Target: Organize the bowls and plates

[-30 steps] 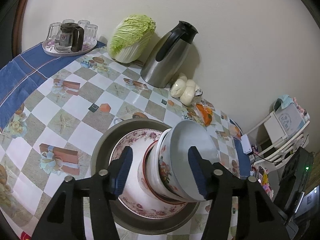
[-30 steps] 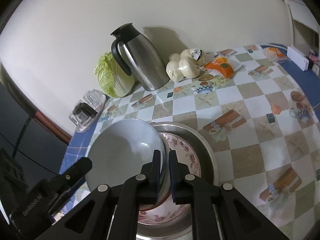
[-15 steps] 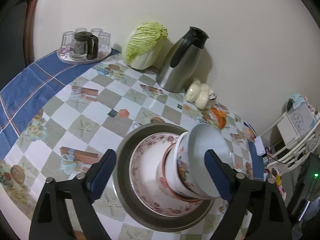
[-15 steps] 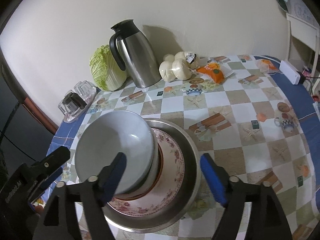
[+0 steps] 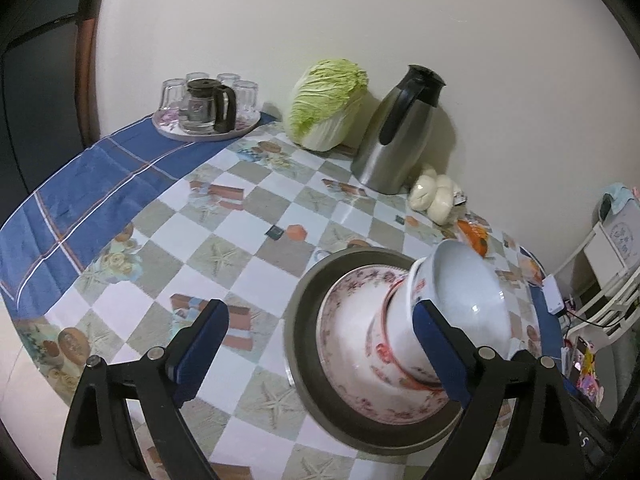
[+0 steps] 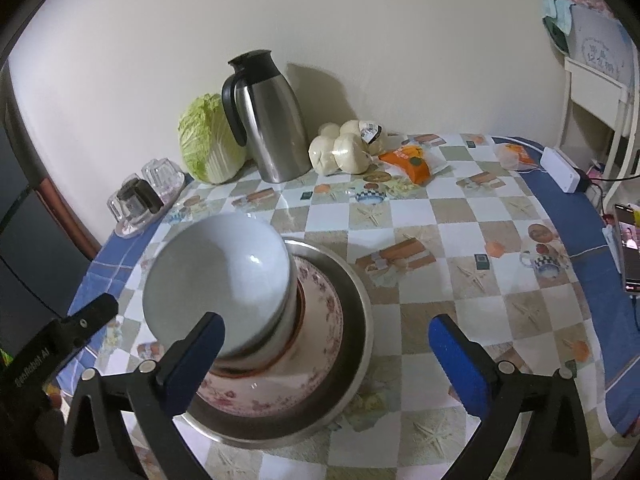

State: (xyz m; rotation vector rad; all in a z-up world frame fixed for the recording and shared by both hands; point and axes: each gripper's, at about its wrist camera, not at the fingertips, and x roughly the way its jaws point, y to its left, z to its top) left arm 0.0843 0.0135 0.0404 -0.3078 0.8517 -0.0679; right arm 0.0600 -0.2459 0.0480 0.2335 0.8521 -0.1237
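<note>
A stack stands on the checked tablecloth: a round metal basin (image 5: pixel 296 320) (image 6: pixel 360 312), a flowered plate (image 5: pixel 344 320) (image 6: pixel 324 308) in it, a red-rimmed flowered bowl (image 5: pixel 396 340) on that, and a plain white bowl (image 5: pixel 468 288) (image 6: pixel 216 272) nested on top. My left gripper (image 5: pixel 318 312) is open, with its right finger in front of the bowls and its left finger over the cloth. My right gripper (image 6: pixel 326 326) has its jaws opening wide; its left finger stands before the white bowl's rim, and no pad presses on anything. The left gripper's arm (image 6: pixel 80 328) shows at the right wrist view's left edge.
Against the back wall stand a steel thermos jug (image 5: pixel 400 140), a cabbage (image 5: pixel 328 104), white buns (image 5: pixel 436 196) and a tray of glasses with a small teapot (image 5: pixel 206 110). An orange packet (image 6: pixel 414 162), a white box (image 6: pixel 560 174) and a phone (image 6: pixel 630 248) lie toward the table's right side.
Both grippers have let go of the bowls and opened wide. Both have drawn back from the stack, and the nested bowls now rest on the flowered plate.
</note>
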